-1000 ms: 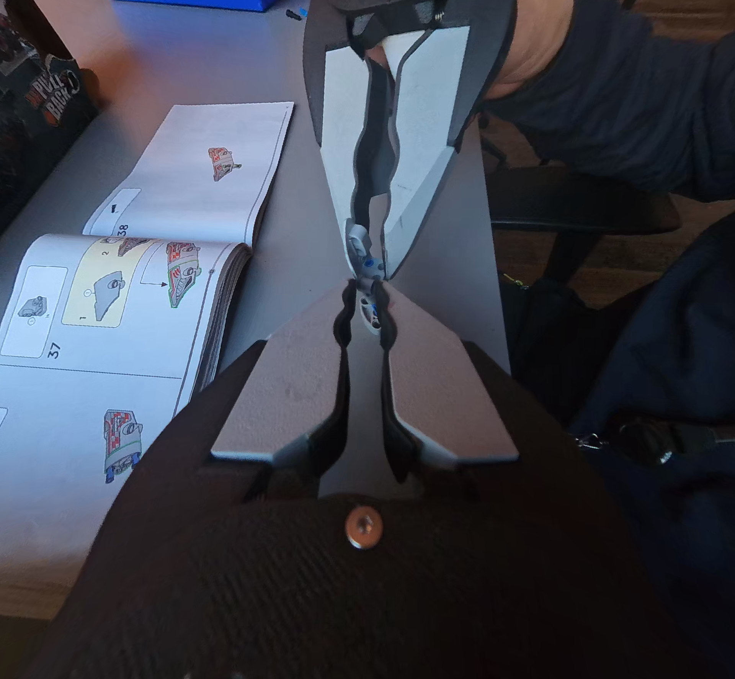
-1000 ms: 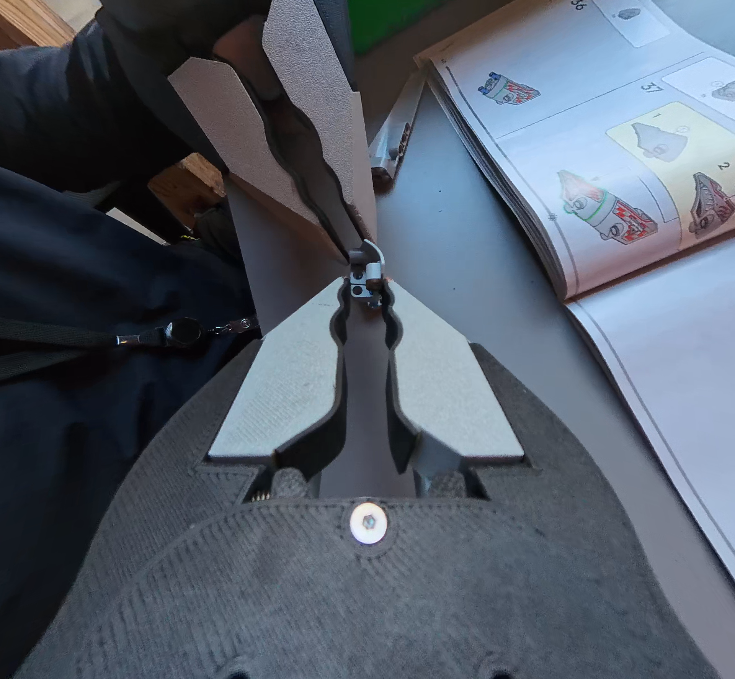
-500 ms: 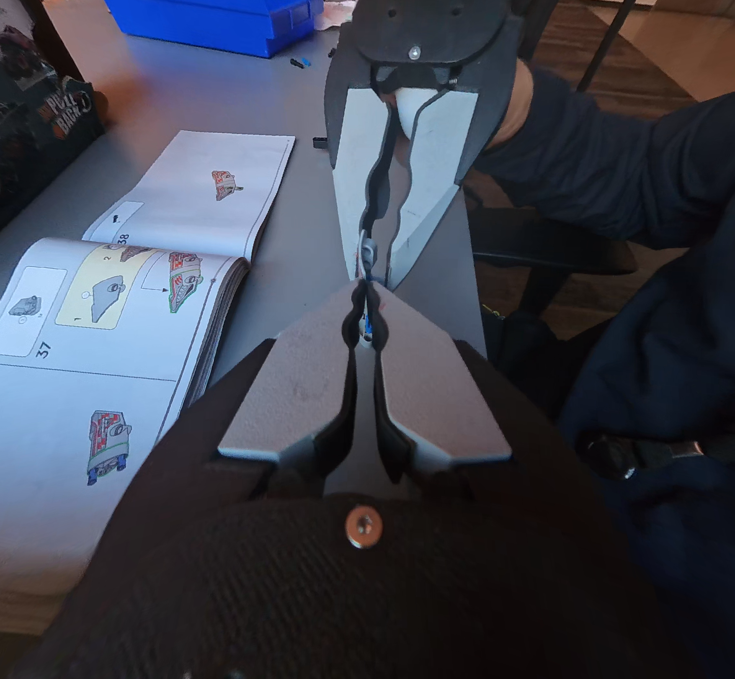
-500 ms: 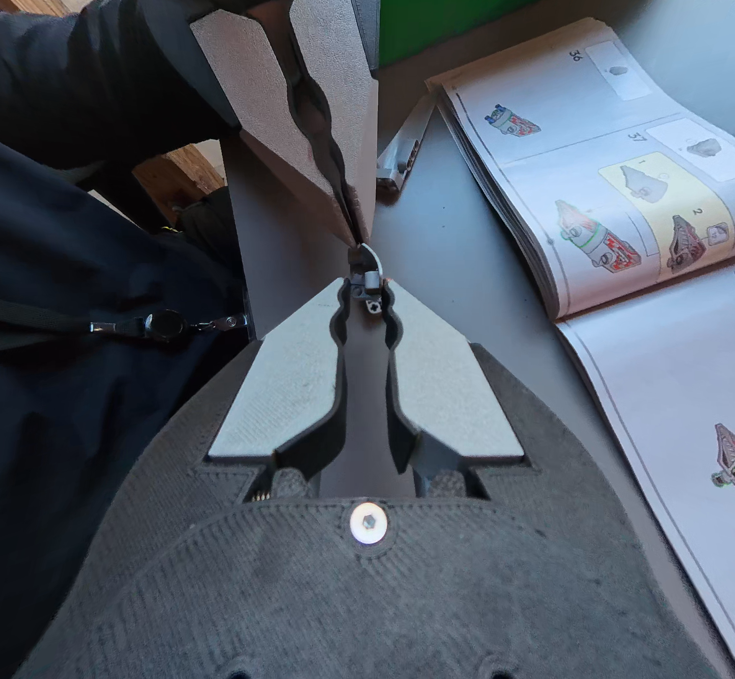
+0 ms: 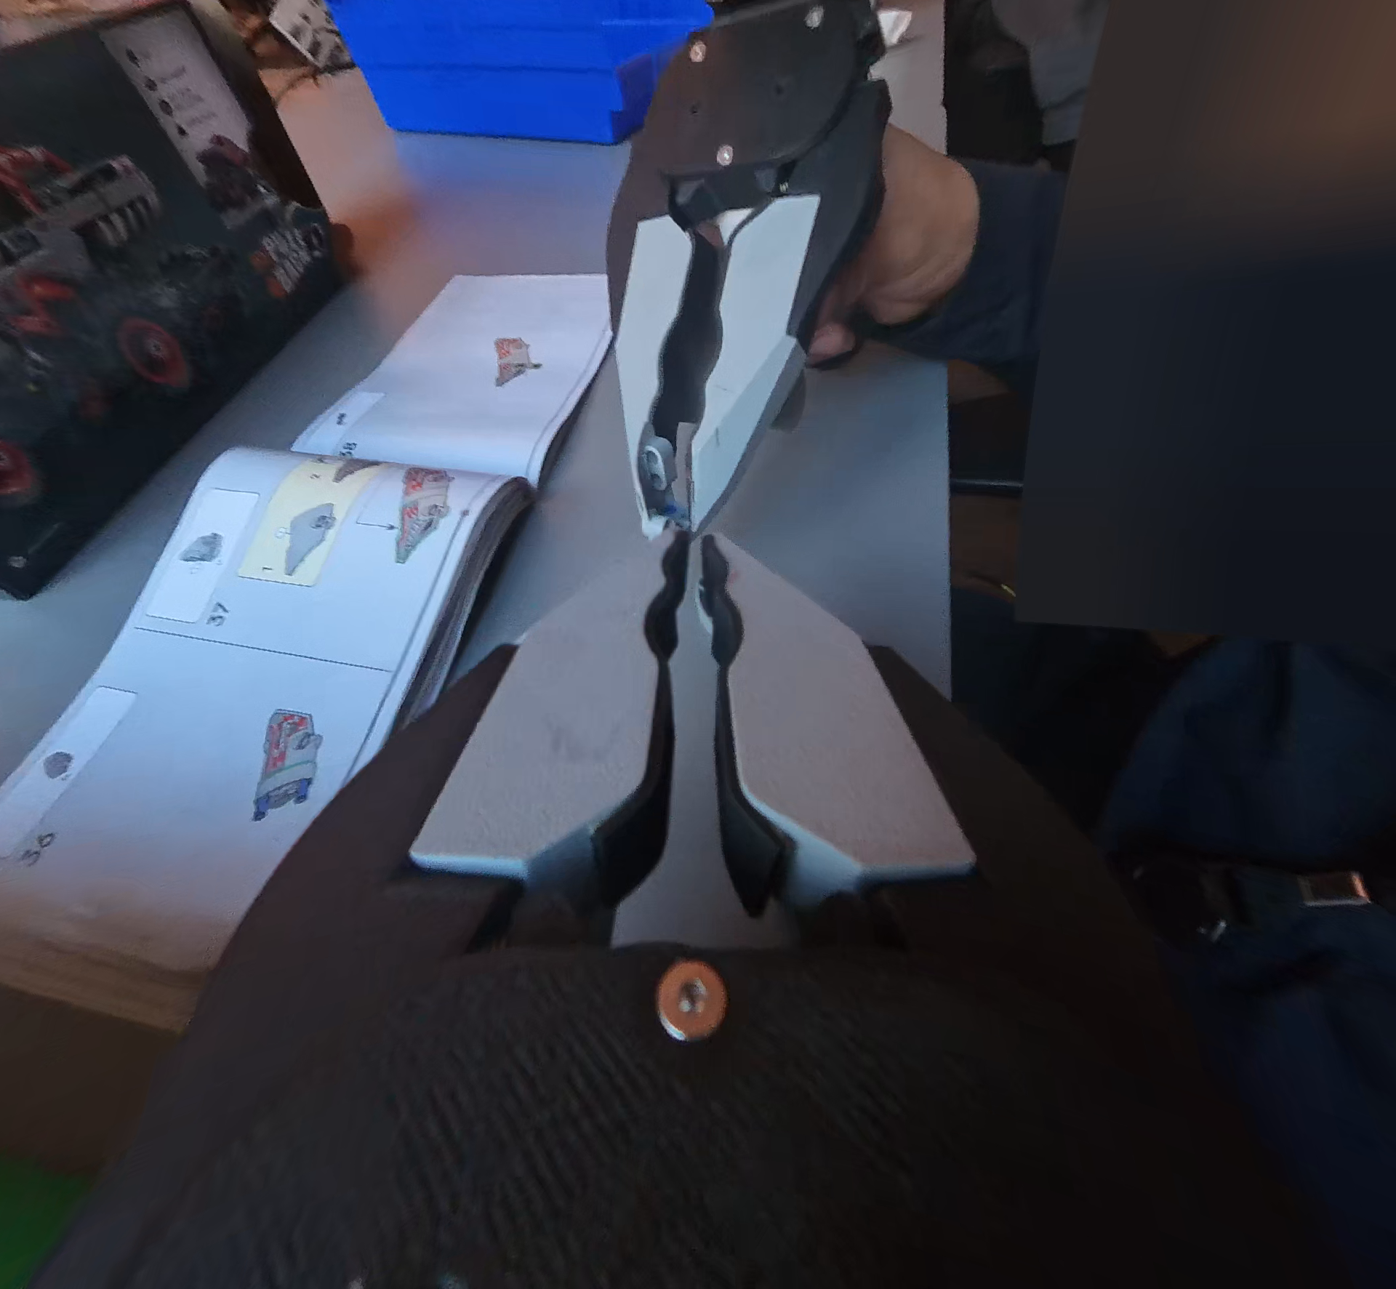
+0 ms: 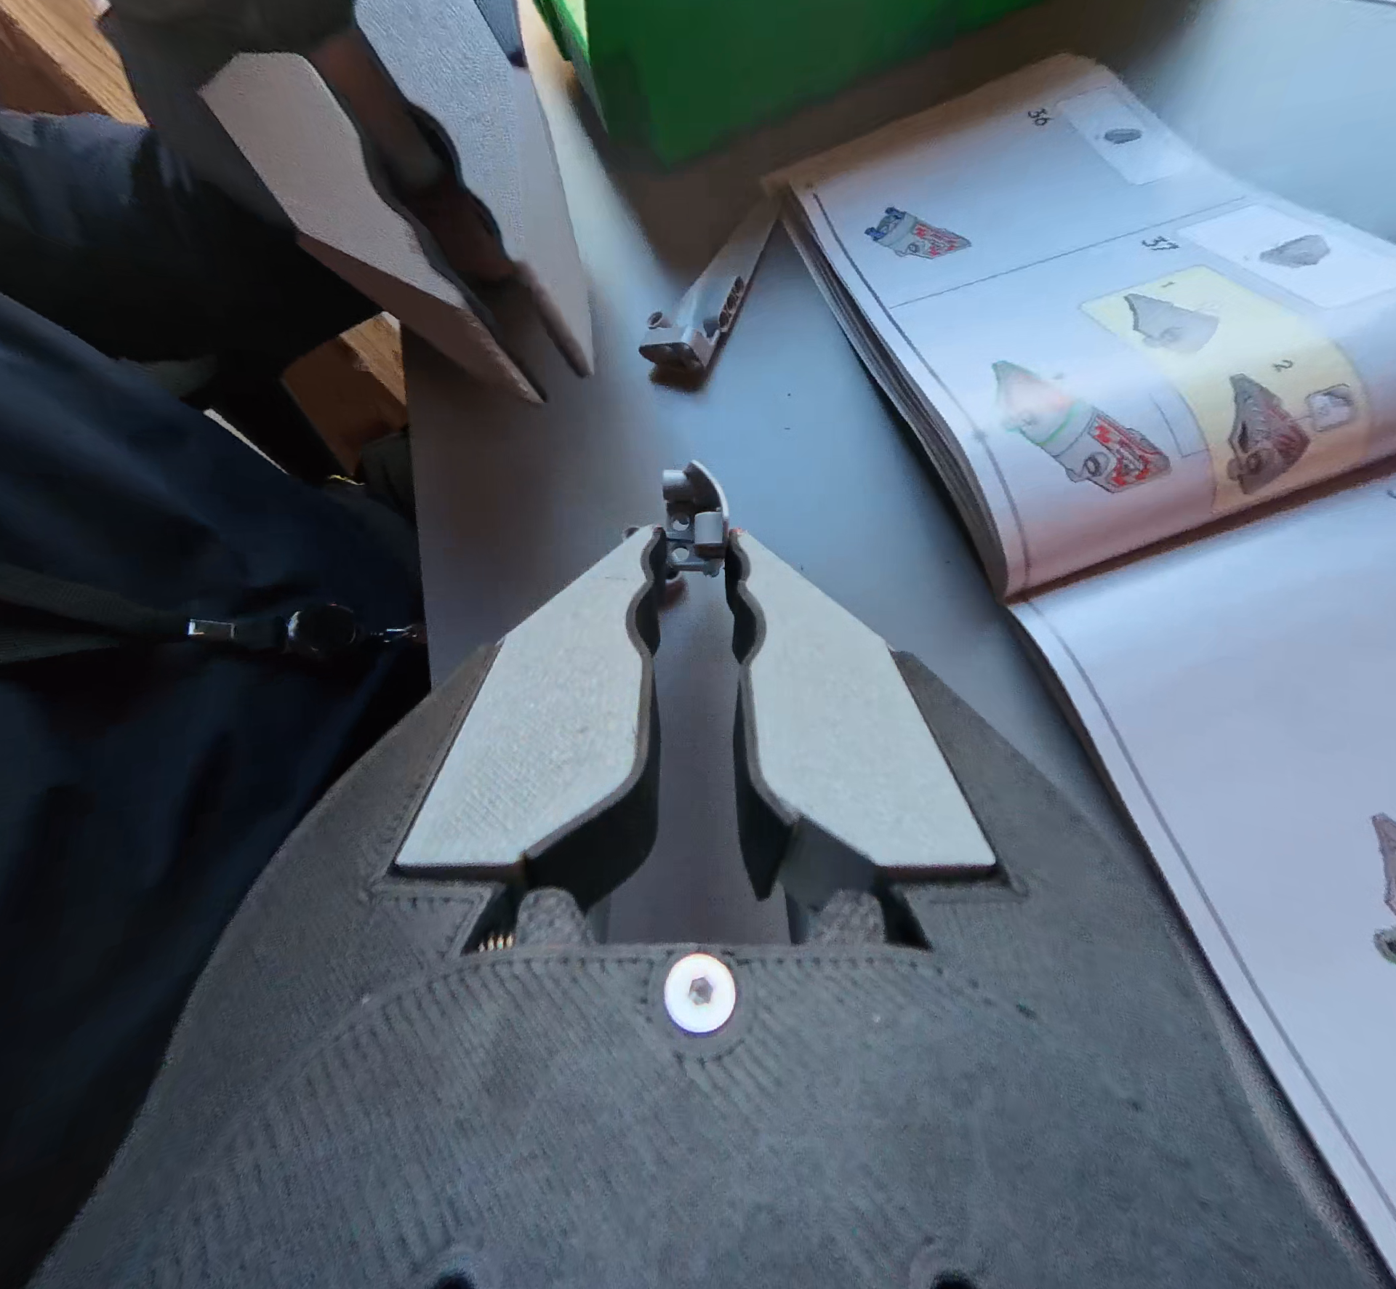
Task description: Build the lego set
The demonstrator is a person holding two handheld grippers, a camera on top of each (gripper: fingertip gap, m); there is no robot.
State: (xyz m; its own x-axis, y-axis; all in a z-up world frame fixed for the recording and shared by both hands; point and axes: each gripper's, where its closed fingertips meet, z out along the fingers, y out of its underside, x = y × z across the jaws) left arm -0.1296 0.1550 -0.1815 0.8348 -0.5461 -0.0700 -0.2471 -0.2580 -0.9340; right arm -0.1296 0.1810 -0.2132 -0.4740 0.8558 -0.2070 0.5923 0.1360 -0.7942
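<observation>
Right hand-held gripper [image 6: 691,543] is clenched on the small grey lego piece [image 6: 691,524], which sticks out past its tips. Left hand-held gripper [image 5: 689,546]: jaws nearly closed, nothing visible between them. Manual [image 6: 1095,346] is the landmark. A grey beam [image 6: 699,316] lies on the counter [image 6: 816,497] just beside the manual's edge, ahead of the right gripper, long axis along the manual edge; left gripper looks nearer to it.

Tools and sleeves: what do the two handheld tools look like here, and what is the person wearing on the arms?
Both are alike: a black, ribbed printed body with a silver screw, and two flat, pale grey tapered fingers with wavy black inner pads. The left tool fills the left wrist view; the right tool fills its own view. Seen from the left, the right tool carries a white label on top. The hand behind it wears a dark navy sleeve.
</observation>
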